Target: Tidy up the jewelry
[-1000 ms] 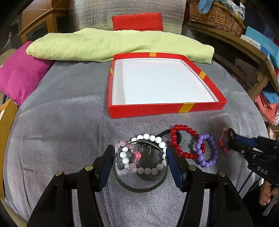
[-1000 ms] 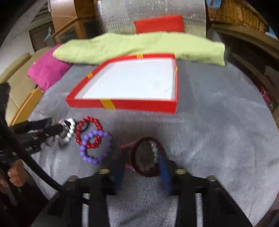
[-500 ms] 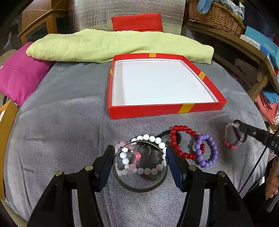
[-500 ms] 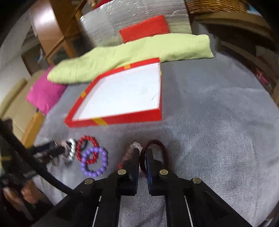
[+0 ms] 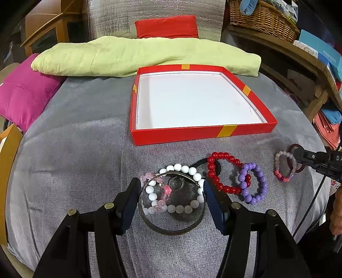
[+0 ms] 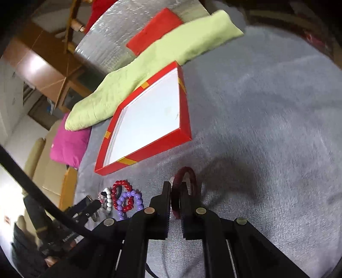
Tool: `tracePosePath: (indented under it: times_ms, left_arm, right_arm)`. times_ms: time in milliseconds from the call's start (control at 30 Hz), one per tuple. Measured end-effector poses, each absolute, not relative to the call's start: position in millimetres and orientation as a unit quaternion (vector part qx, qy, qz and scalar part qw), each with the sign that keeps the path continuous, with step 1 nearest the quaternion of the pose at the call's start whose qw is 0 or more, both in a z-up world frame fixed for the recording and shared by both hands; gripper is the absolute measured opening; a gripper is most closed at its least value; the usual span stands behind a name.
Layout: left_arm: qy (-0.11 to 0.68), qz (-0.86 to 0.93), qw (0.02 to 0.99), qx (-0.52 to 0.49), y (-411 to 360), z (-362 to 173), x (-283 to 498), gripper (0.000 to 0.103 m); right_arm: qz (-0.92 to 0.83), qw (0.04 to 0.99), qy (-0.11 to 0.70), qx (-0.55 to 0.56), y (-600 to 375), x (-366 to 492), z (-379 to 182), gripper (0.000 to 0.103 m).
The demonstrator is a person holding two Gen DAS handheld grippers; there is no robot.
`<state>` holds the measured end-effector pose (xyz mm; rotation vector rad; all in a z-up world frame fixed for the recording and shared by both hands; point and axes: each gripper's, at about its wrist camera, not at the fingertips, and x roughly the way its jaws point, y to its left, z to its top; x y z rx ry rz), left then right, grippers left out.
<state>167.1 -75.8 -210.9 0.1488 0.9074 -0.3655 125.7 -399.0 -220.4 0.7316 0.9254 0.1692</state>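
Observation:
My left gripper (image 5: 171, 184) stands low over the grey cloth, its pads against both sides of a thin metal bangle (image 5: 171, 232). Through that bangle show a white bead bracelet (image 5: 183, 169) and a clear pink one (image 5: 164, 192). To their right lie a red bead bracelet (image 5: 222, 156) and a purple one (image 5: 256, 171). At the far right my right gripper (image 6: 175, 188) pinches a dark red bangle (image 6: 188, 173) on edge; its jaws are opening slightly with the bangle still between the pads. A pale bead bracelet (image 5: 284, 166) hangs against it. The red box (image 5: 203, 134) with a white floor sits behind.
A green cushion (image 5: 149, 55) and a red one (image 5: 166, 26) lie behind the box, and a magenta cushion (image 5: 23, 98) at the left. A black hair band (image 5: 201, 163) lies under the red beads. Wooden shelves and a wicker basket (image 5: 263, 19) stand at the right.
The right gripper's jaws closed on the dark red bangle, which had lain flat between them. The gripper then rolled and drew off to the right. The left gripper kept still.

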Motion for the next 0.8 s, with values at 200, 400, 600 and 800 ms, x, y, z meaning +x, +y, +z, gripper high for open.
tracePosePath:
  times_ms: [200, 400, 600, 800]
  left_arm:
    - [0.436, -0.175, 0.880, 0.075, -77, -212, 167, 0.062]
    - [0.434, -0.173, 0.881, 0.077, -77, -212, 167, 0.062]
    - [0.425, -0.174, 0.885, 0.079, -78, -208, 167, 0.062]
    - [0.417, -0.183, 0.887, 0.074, -78, -204, 166, 0.062]
  right_arm:
    - [0.056, 0.811, 0.455, 0.365, -408, 127, -230, 0.011]
    - [0.042, 0.809, 0.455, 0.369, -414, 126, -231, 0.011]
    - [0.024, 0.815, 0.459, 0.354, -416, 124, -231, 0.011]
    - [0.020, 0.849, 0.426, 0.313, -408, 119, -211, 0.008]
